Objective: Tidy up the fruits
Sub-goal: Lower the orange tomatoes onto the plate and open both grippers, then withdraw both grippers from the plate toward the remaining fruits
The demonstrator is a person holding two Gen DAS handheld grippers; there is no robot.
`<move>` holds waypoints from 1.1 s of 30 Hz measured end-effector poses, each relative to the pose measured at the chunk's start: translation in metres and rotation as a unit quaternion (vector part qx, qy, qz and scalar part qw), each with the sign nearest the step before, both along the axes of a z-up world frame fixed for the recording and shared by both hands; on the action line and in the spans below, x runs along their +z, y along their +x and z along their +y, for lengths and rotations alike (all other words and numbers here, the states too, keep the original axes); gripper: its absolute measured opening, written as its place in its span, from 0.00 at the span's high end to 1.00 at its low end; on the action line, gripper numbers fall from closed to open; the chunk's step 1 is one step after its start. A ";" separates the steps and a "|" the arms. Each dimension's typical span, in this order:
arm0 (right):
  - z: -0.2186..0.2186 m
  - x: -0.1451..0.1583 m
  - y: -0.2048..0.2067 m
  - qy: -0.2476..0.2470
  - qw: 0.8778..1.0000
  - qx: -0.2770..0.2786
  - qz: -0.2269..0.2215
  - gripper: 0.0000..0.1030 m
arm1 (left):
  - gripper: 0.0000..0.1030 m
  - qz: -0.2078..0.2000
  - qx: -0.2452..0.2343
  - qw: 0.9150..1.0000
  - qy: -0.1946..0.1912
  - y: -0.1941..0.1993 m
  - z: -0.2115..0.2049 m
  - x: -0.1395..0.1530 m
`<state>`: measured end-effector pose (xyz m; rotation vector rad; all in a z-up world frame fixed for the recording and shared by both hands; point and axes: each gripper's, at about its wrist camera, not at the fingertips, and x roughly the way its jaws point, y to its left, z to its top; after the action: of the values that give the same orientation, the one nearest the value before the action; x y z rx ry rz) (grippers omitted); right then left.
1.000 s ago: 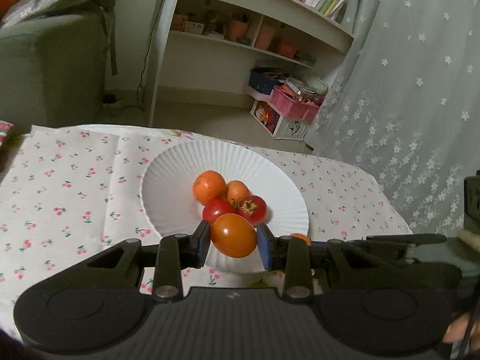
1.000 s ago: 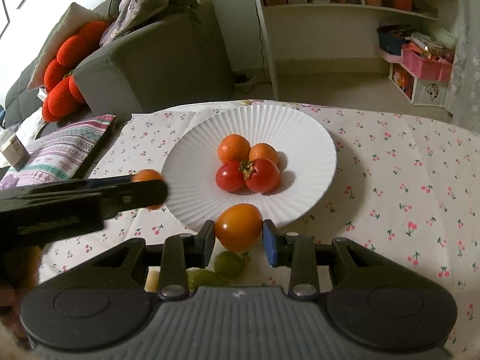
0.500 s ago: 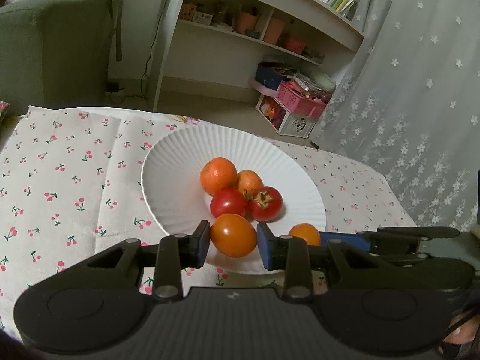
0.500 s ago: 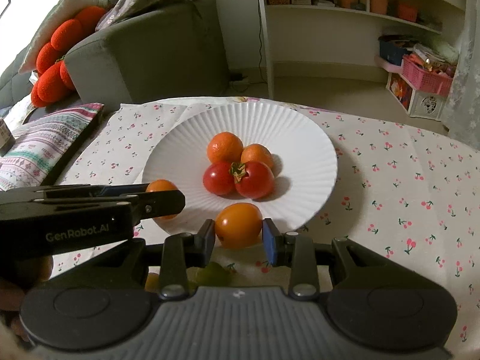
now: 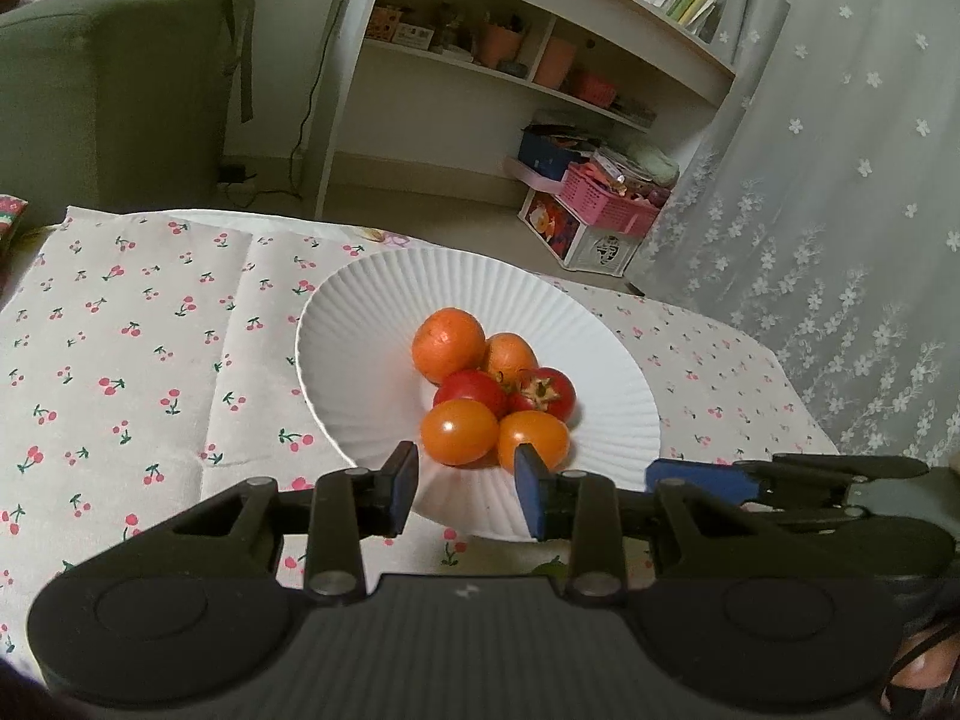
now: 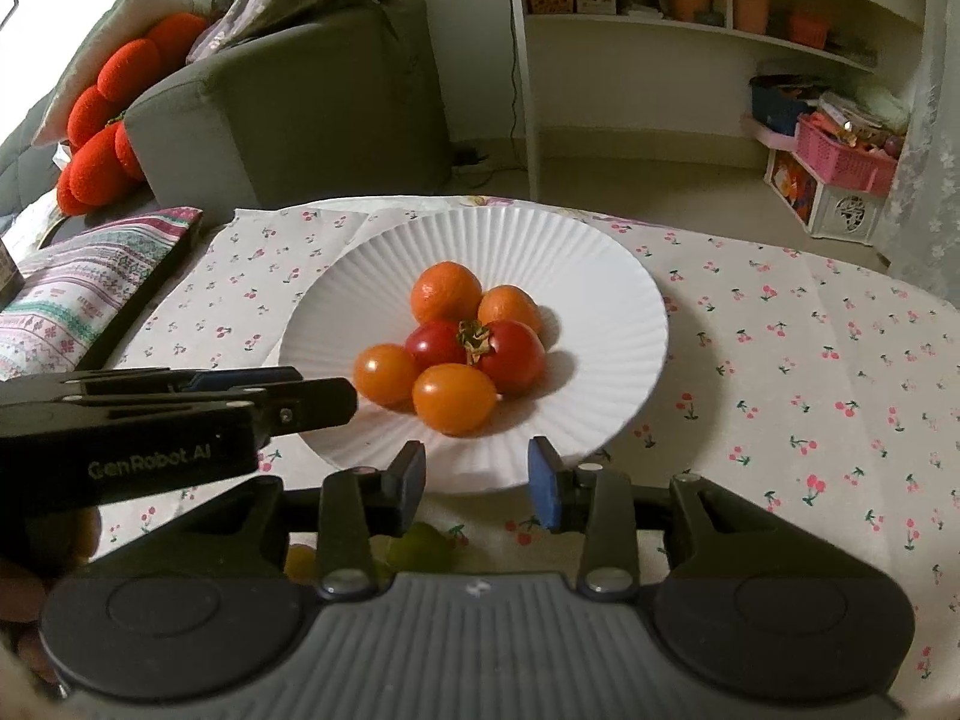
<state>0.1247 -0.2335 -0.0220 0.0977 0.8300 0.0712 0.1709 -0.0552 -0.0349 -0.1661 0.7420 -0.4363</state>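
white ribbed plate [image 6: 606, 276] with six fruits, green fruit [image 6: 420, 549] half hidden under right gripper [image 6: 477, 477], both grippers' fingers apart, empty, right just widening

Dim indoor light w/ greenish cast; soft shadows, strong fisheye bend + dark corners, pics sharp.

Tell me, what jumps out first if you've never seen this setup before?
A ribbed white plate in the middle of a cherry-print tablecloth, with six small orange and red fruits huddled at its centre. Two black hand-held grippers, left and right, sit at the plate's near edge, jaws open and empty.
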 end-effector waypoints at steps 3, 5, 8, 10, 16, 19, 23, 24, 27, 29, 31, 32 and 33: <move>-0.004 -0.001 -0.002 0.002 1.000 -0.010 0.006 0.61 | 0.75 -0.003 0.003 1.000 0.007 -0.003 0.002 0.002; -0.007 -0.001 -0.005 0.002 1.000 -0.015 0.004 0.55 | 0.74 -0.011 0.008 1.000 0.017 -0.005 0.003 0.005; -0.008 0.002 -0.014 -0.016 1.000 -0.015 -0.010 0.43 | 0.71 -0.023 0.014 0.999 0.034 -0.009 0.005 0.010; -0.010 0.003 -0.018 -0.014 1.000 -0.016 -0.012 0.41 | 0.64 -0.027 0.020 0.999 0.040 -0.010 0.007 0.012; -0.010 0.013 -0.028 0.005 0.999 -0.024 -0.022 0.22 | 0.39 -0.038 0.023 0.997 0.065 -0.024 0.013 0.025; -0.007 0.016 -0.029 -0.009 0.999 -0.021 -0.024 0.18 | 0.21 -0.043 0.045 0.994 0.094 -0.031 0.016 0.027; -0.010 0.019 -0.030 0.010 0.999 -0.025 -0.018 0.11 | 0.17 -0.030 0.070 0.990 0.119 -0.038 0.021 0.028; -0.011 0.018 -0.031 0.014 0.999 -0.027 -0.015 0.10 | 0.16 -0.027 0.076 0.989 0.121 -0.040 0.022 0.029; -0.012 0.017 -0.032 0.016 1.000 -0.026 -0.007 0.04 | 0.10 -0.018 0.088 0.988 0.128 -0.045 0.024 0.030; -0.014 0.015 -0.032 0.020 0.999 -0.025 0.004 0.01 | 0.09 -0.025 0.095 0.985 0.141 -0.049 0.022 0.032; -0.016 0.014 -0.032 0.029 0.999 -0.029 0.017 0.00 | 0.09 -0.029 0.097 0.983 0.154 -0.052 0.021 0.033; -0.017 0.013 -0.033 0.032 0.999 -0.033 0.024 0.00 | 0.09 -0.027 0.098 0.982 0.159 -0.053 0.021 0.034; -0.018 0.013 -0.032 0.034 0.998 -0.039 0.033 0.00 | 0.09 -0.024 0.097 0.982 0.162 -0.054 0.022 0.034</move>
<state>0.0924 -0.2518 -0.0093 0.1978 0.8890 0.0221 0.1173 -0.0333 -0.0006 0.0772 0.7319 -0.1302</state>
